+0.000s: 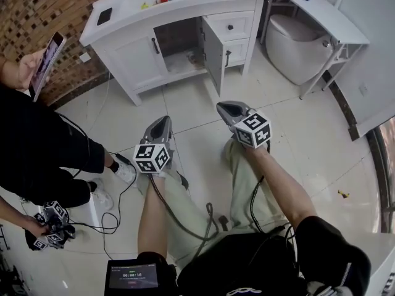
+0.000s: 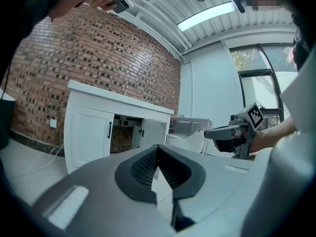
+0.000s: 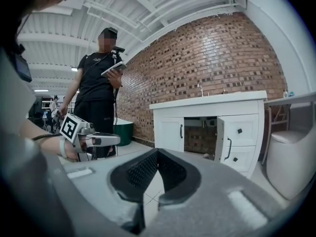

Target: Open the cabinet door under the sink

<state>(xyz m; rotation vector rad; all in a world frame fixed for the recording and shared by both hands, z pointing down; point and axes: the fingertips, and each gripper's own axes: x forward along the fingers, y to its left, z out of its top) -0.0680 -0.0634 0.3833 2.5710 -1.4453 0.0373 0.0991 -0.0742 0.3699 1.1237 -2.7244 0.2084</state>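
The white sink cabinet [image 1: 123,26] stands at the far side of the tiled floor. Its right door [image 1: 212,48] is swung open and shows the dark inside; its left door [image 1: 141,57] is closed. My left gripper [image 1: 162,123] and right gripper [image 1: 223,108] hover over my knees, well short of the cabinet, both shut on nothing. In the left gripper view the cabinet [image 2: 91,132] and the open door [image 2: 152,131] lie ahead, with the right gripper [image 2: 213,132] beside. In the right gripper view the open door [image 3: 220,138] sits ahead.
Two drawers [image 1: 231,26] sit right of the open door. A toilet [image 1: 296,45] and a white side table [image 1: 327,14] stand at the right. A person in black holding a phone [image 1: 46,60] stands at the left, with cables [image 1: 114,196] on the floor.
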